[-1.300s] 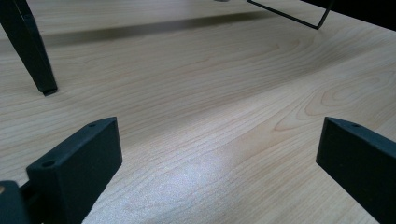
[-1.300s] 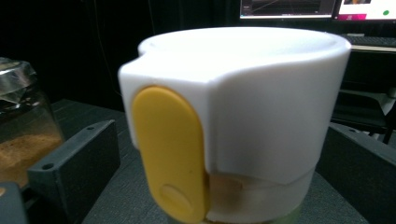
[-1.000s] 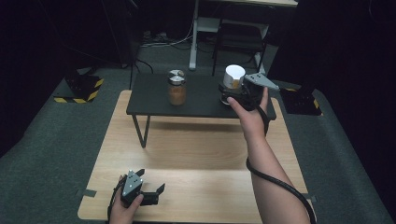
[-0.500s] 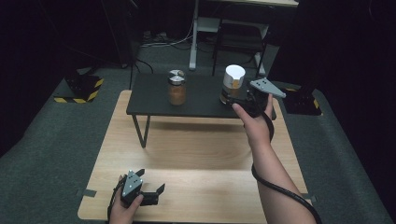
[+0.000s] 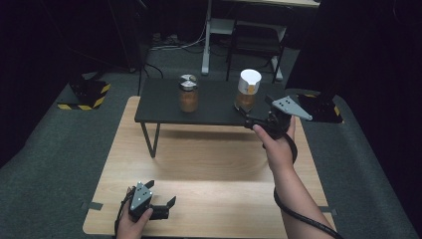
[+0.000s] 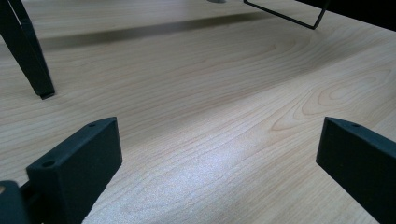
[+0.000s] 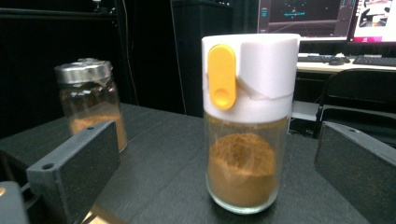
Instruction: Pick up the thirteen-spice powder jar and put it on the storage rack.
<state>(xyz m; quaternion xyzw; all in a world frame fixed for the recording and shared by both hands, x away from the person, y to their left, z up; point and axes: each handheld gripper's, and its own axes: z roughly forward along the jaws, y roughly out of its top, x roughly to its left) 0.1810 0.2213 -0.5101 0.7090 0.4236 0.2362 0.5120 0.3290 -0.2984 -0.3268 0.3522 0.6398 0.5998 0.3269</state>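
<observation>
— Where does the white-capped jar (image 5: 247, 89) stand?
— Upright on the small black table (image 5: 164, 102), just ahead of the right gripper (image 5: 253, 121), whose jaws are spread wide.
— The left gripper (image 5: 161, 200)?
— Low over the wooden table (image 5: 209, 164), jaws wide, empty.

The left hand-held gripper (image 6: 219, 158) has its jaws spread wide over a bare wooden surface (image 6: 210, 93); a black stand leg (image 6: 28, 56) rises ahead, leftward.

Chair (image 5: 256, 42) and hazard-striped block (image 5: 89, 92) beyond table.
</observation>
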